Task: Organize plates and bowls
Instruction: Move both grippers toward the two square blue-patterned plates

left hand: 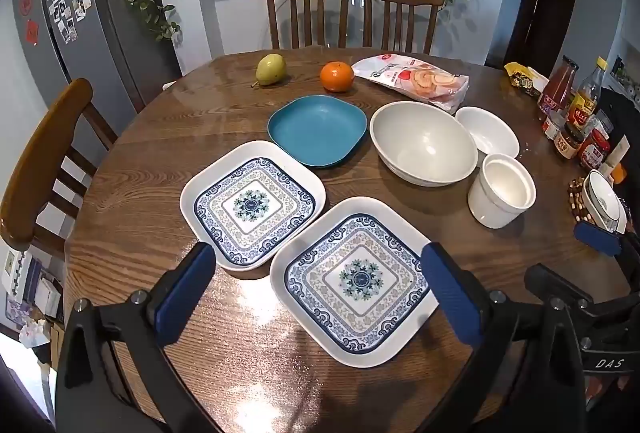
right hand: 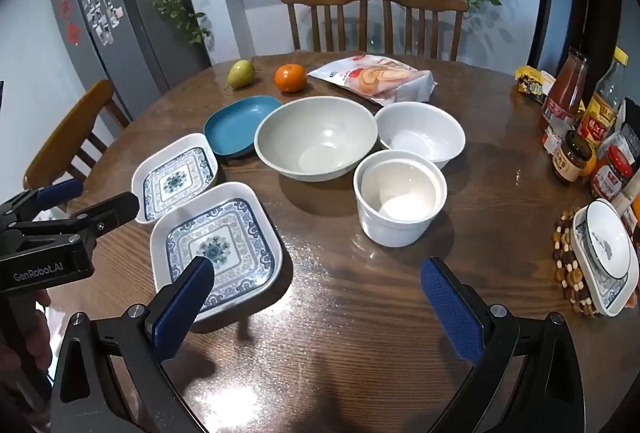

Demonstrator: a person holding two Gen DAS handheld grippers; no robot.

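The round wooden counter [left hand: 168, 137] carries everything, and nothing is stacked yet; the job looks to be at its opening step. The large grey bowl [right hand: 316, 137] sits ahead of the right claw [right hand: 316, 305], with a white bowl [right hand: 422, 133] just beyond it to the right and a white straight-sided cup [right hand: 400, 199] nearest, all close together. Beyond the bowl's left side lies a blue dish [left hand: 318, 129]. 2 patterned square plates lie side by side: the near plate [left hand: 356, 281] sits partly between the spread fingers of the left claw [left hand: 320, 297], the far plate [left hand: 252, 203] just ahead-left. Both claws stand wide and hold nothing. The next move likely calls for lowering a claw onto a plate rim, pinching it cleanly, then setting that plate on its twin.
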